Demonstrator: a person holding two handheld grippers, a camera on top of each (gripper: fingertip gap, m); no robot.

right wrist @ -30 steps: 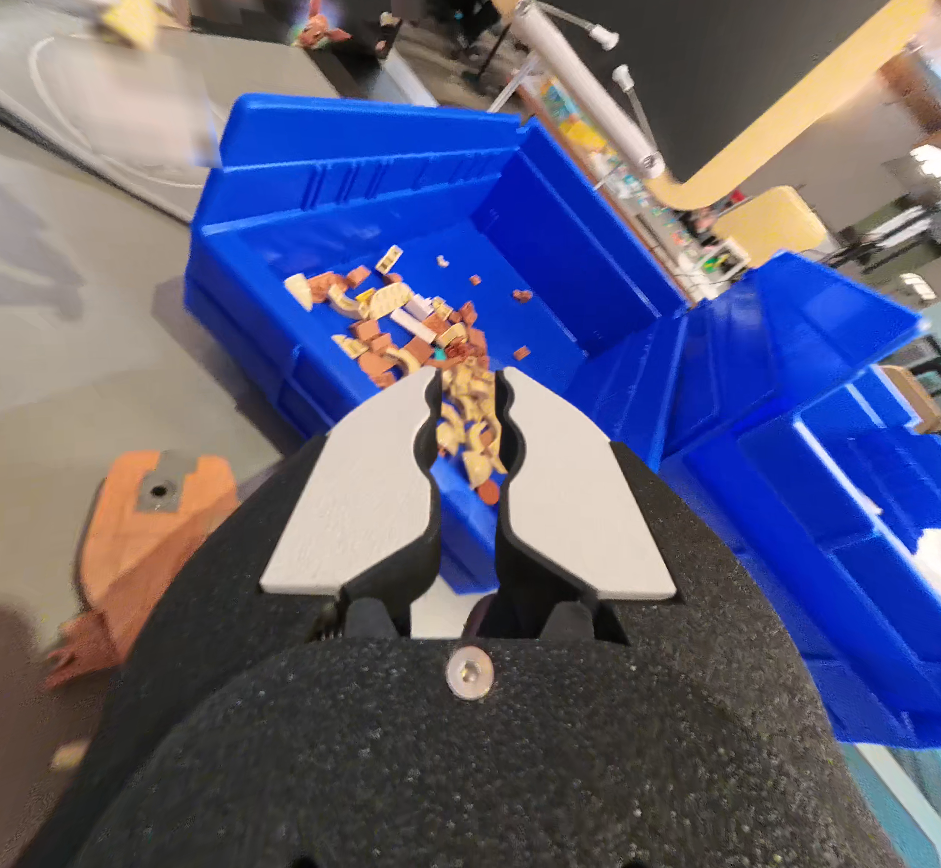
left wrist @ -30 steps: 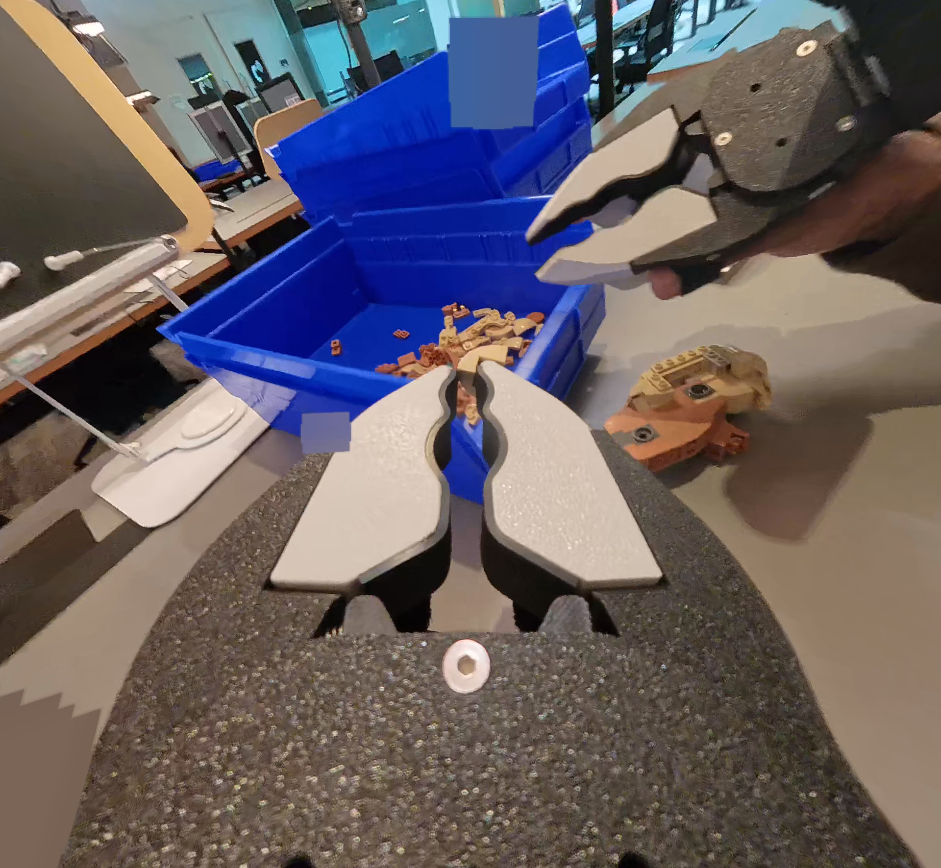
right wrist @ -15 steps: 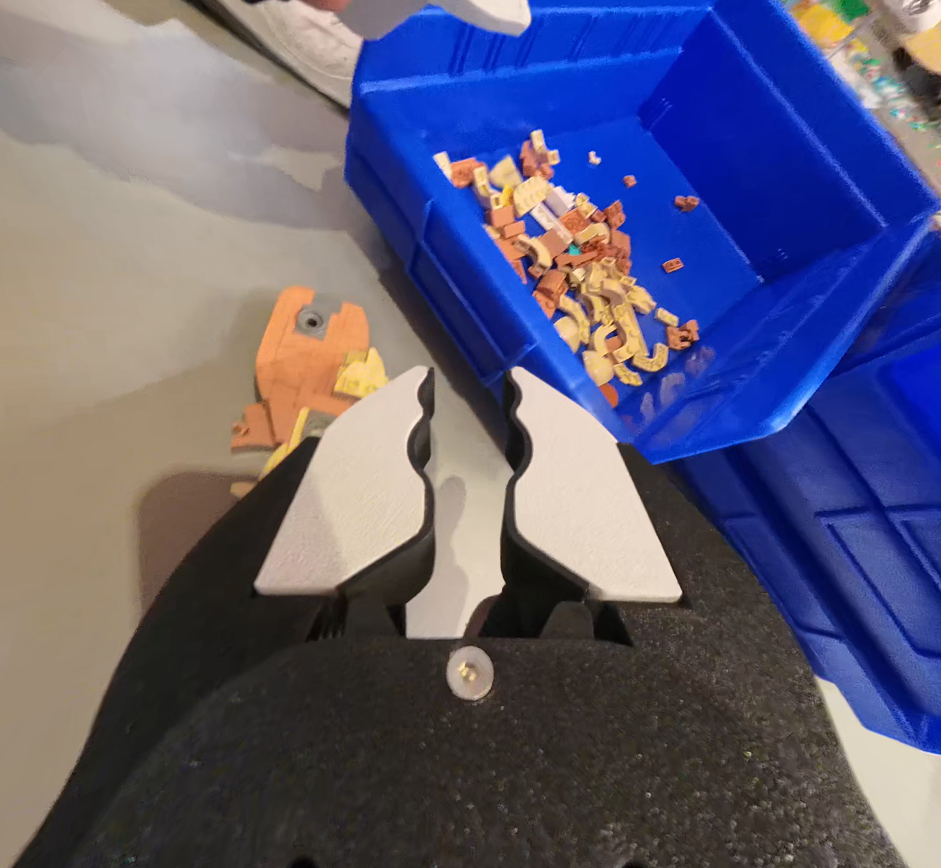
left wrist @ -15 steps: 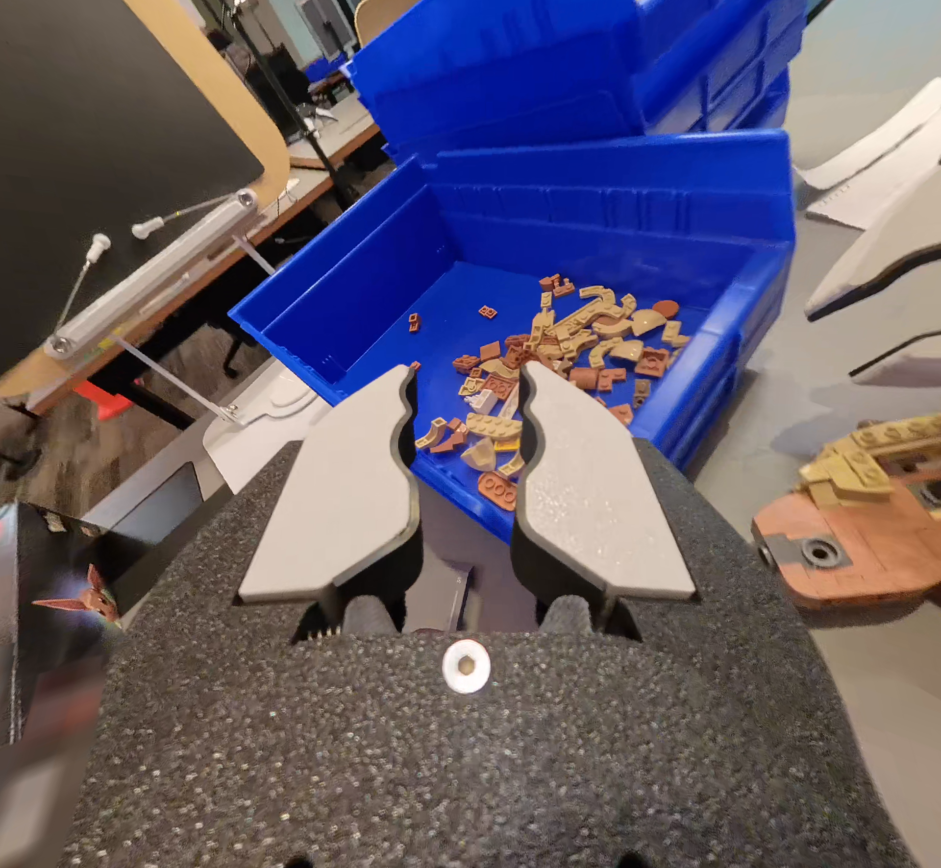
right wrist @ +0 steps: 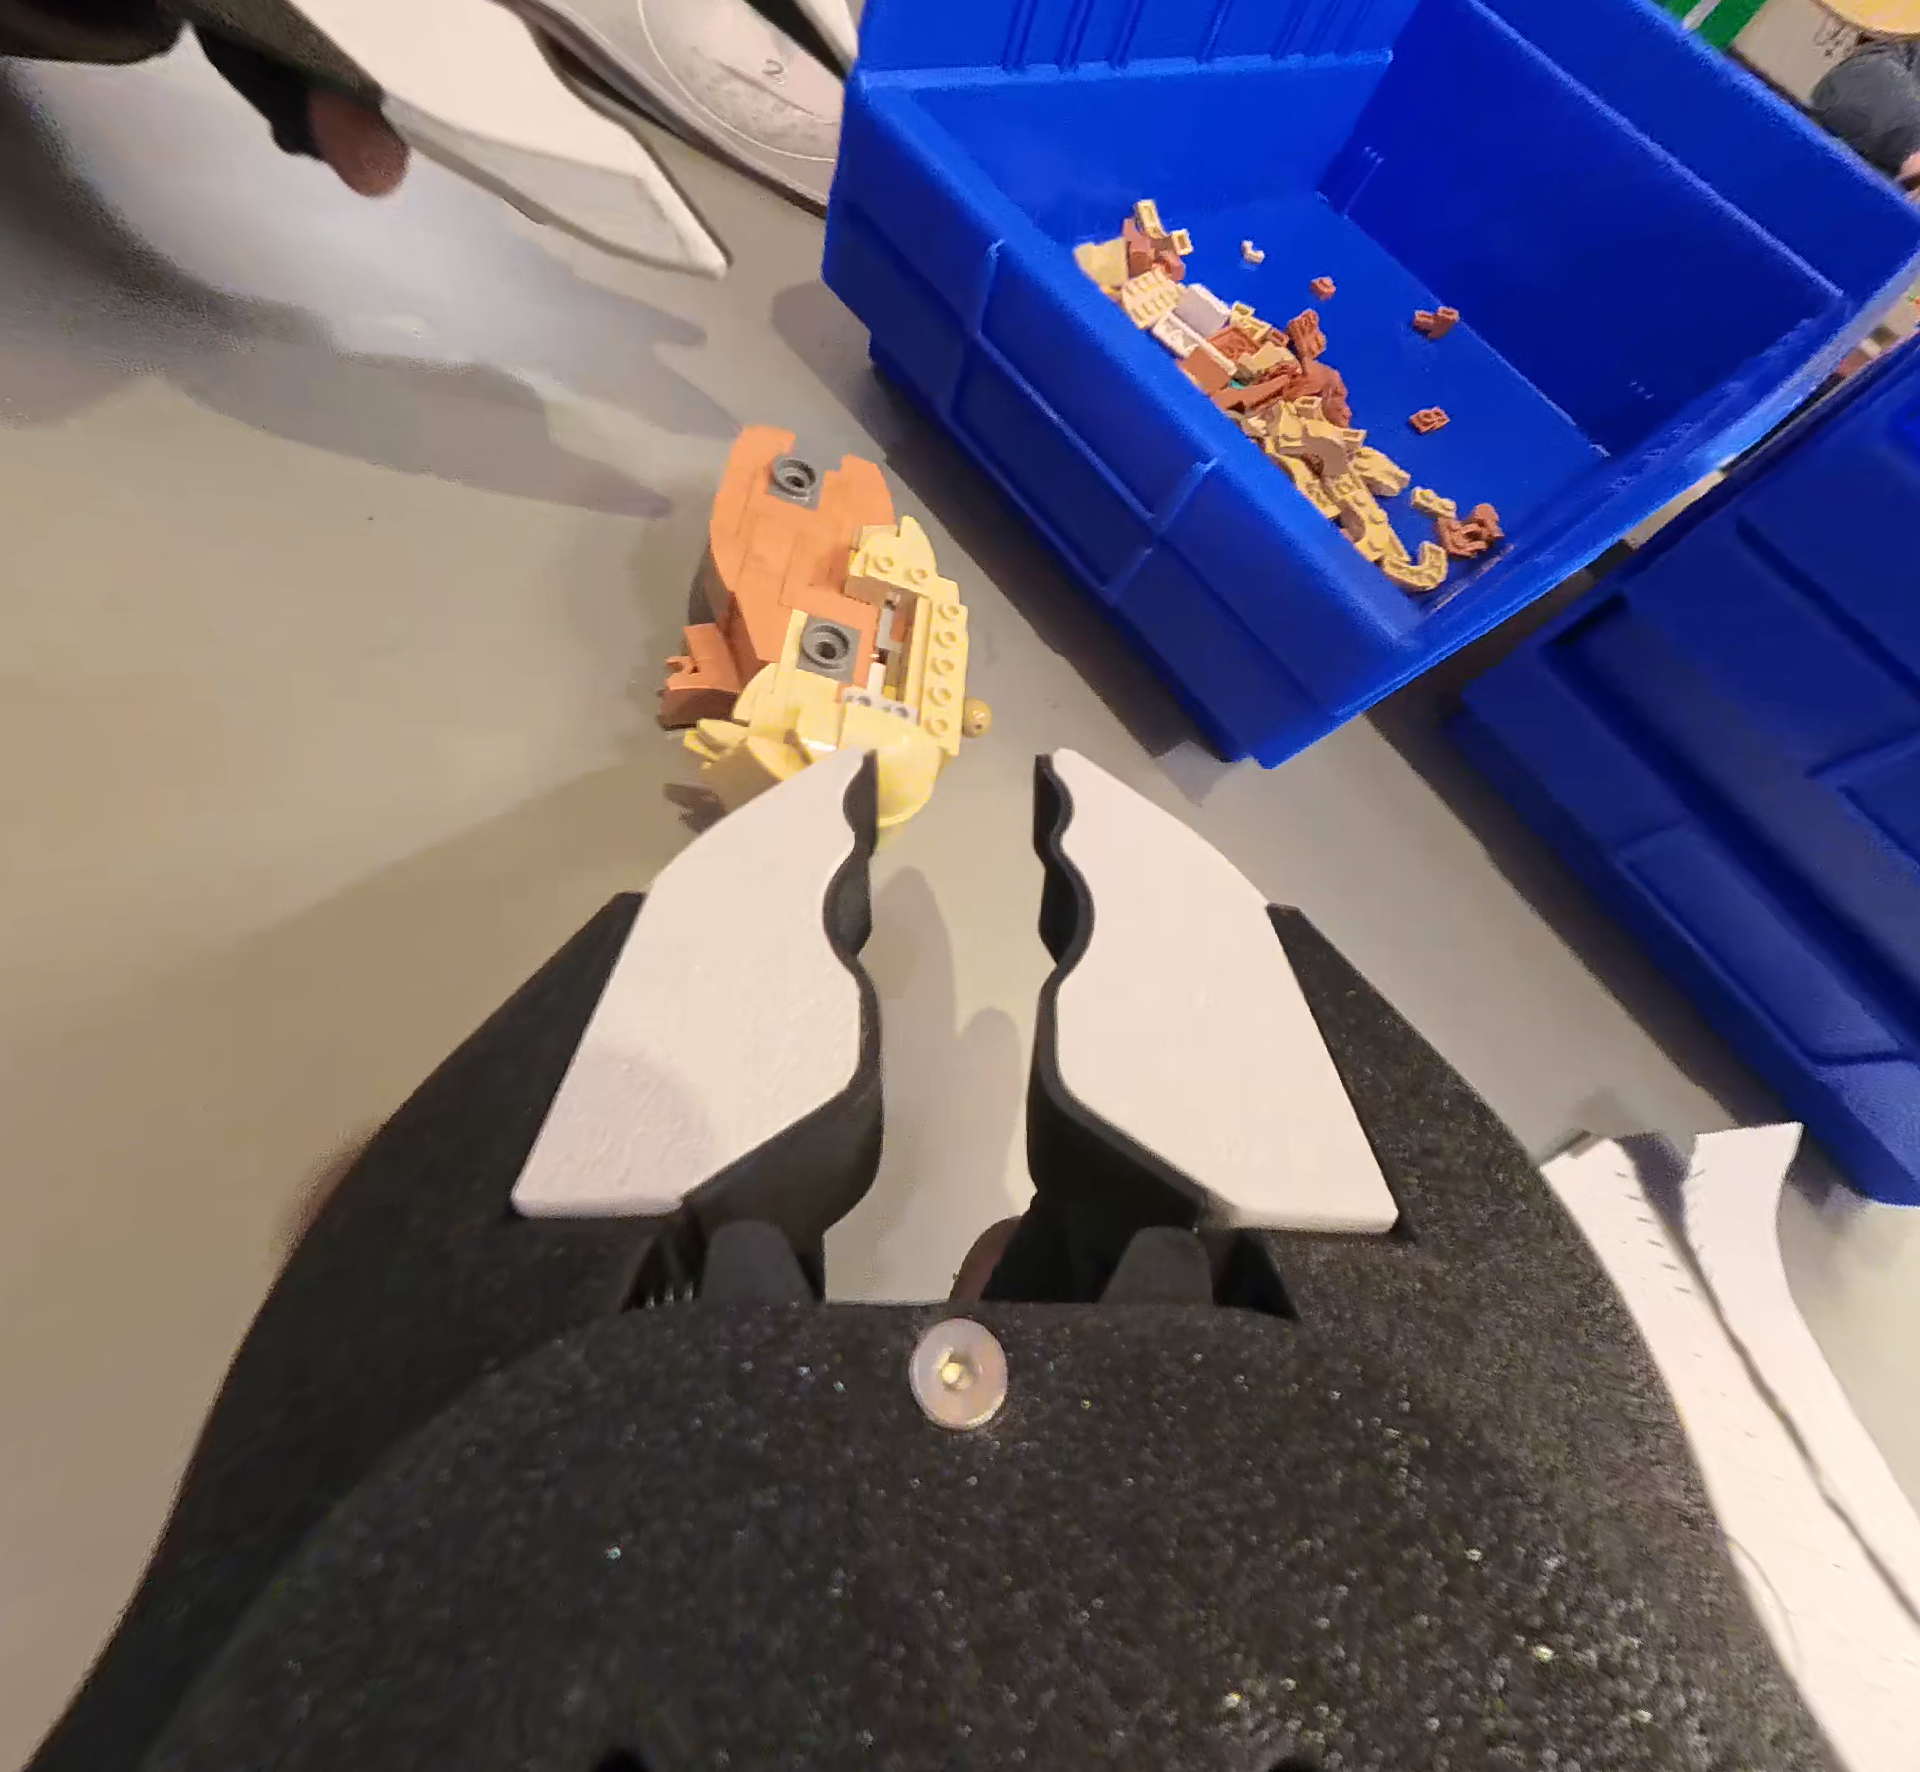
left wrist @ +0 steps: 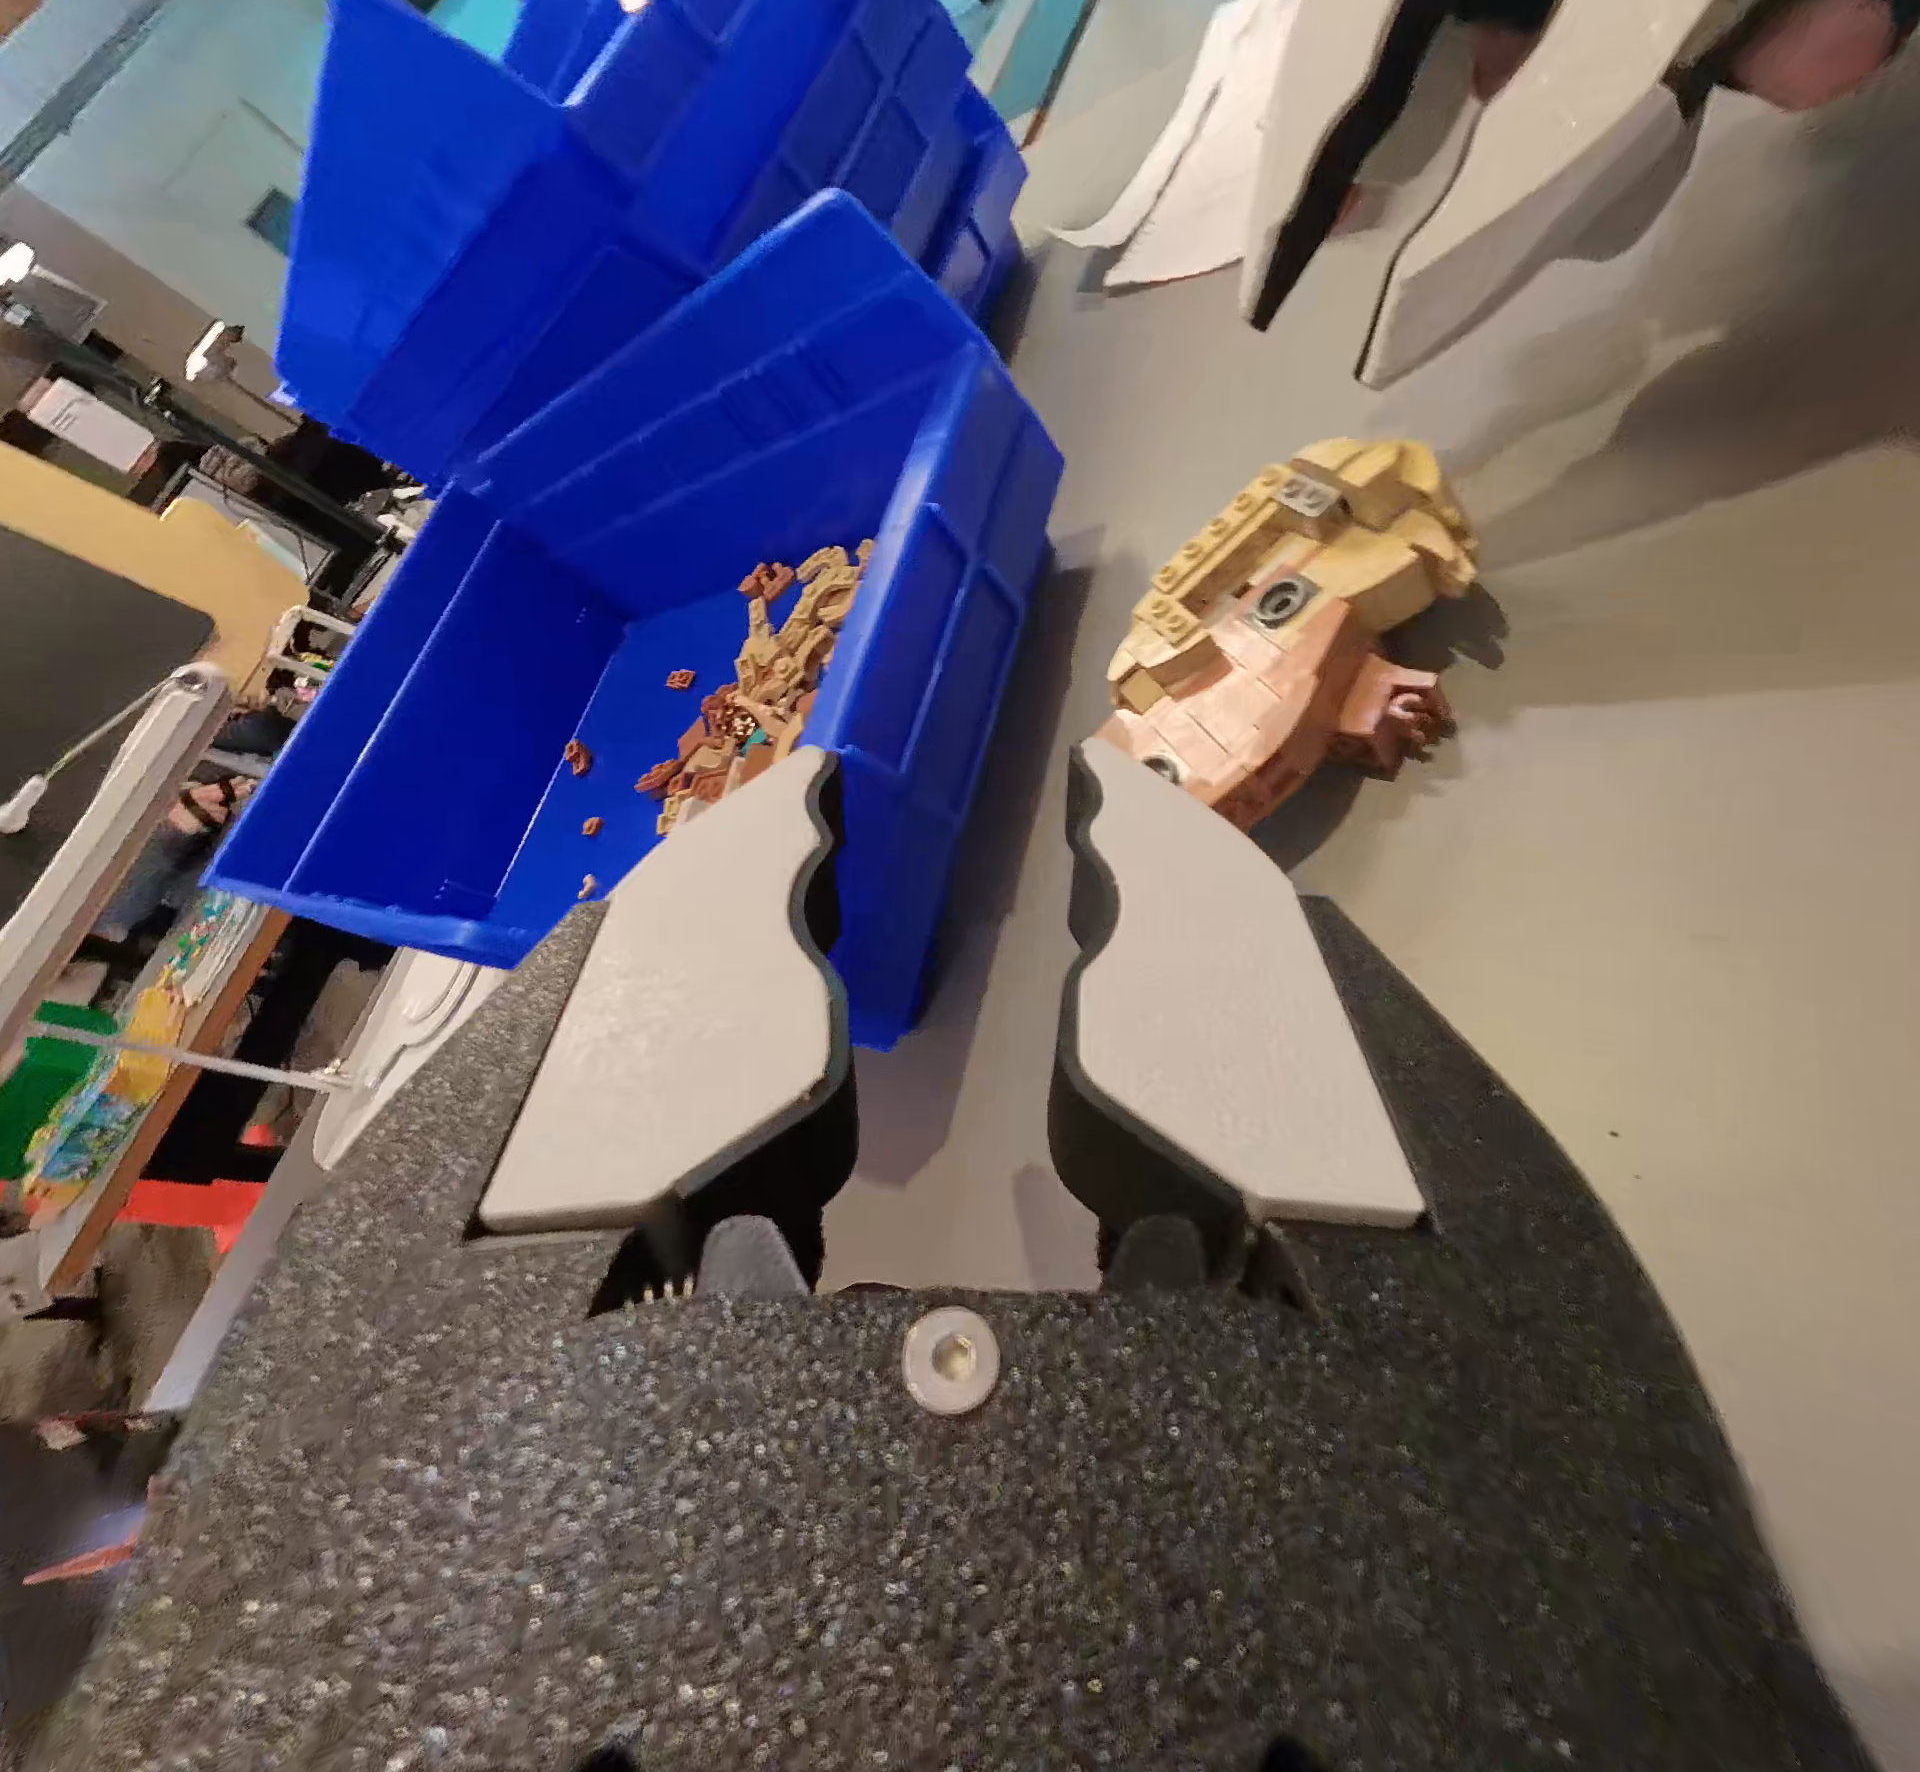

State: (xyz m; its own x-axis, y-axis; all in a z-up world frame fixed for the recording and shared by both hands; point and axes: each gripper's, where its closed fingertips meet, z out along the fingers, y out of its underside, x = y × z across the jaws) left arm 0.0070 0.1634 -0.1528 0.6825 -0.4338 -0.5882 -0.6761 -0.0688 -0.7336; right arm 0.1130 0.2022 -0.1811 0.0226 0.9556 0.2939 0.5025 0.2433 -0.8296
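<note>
A: What does the left gripper (left wrist: 948,766) have at its tips?

B: Nothing. Its fingers stand wide apart with bare grey table (left wrist: 1558,891) between them. At about ten o'clock from the tips is a blue bin (left wrist: 935,642), and the left finger (left wrist: 727,891) overlaps the bin's near corner in the view; whether it touches the wall, I cannot tell.

A: And inside the bin?

B: A pile of small tan and brown bricks (left wrist: 769,683) heaped along the side wall nearest the table, with a few loose ones scattered on the floor of the bin. More blue bins (left wrist: 623,164) are stacked behind it, toward eleven o'clock.

A: What is on the table itself?

B: A half-built brick model (left wrist: 1299,621), tan on top and reddish-brown below, lying at one o'clock just past the right finger. The bin stands just beside it.

A: And the right gripper (right wrist: 951,766)?

B: Also parted and holding nothing, though less widely. The model (right wrist: 821,621) is at eleven o'clock from its tips, its tan end just at the left finger (right wrist: 769,891); contact is not clear. The bin (right wrist: 1091,434) is at one o'clock, with the bricks (right wrist: 1288,392) inside. White paper (right wrist: 1714,1359) lies at four o'clock. The left gripper (right wrist: 748,143) hangs at the top left, above the table.
</note>
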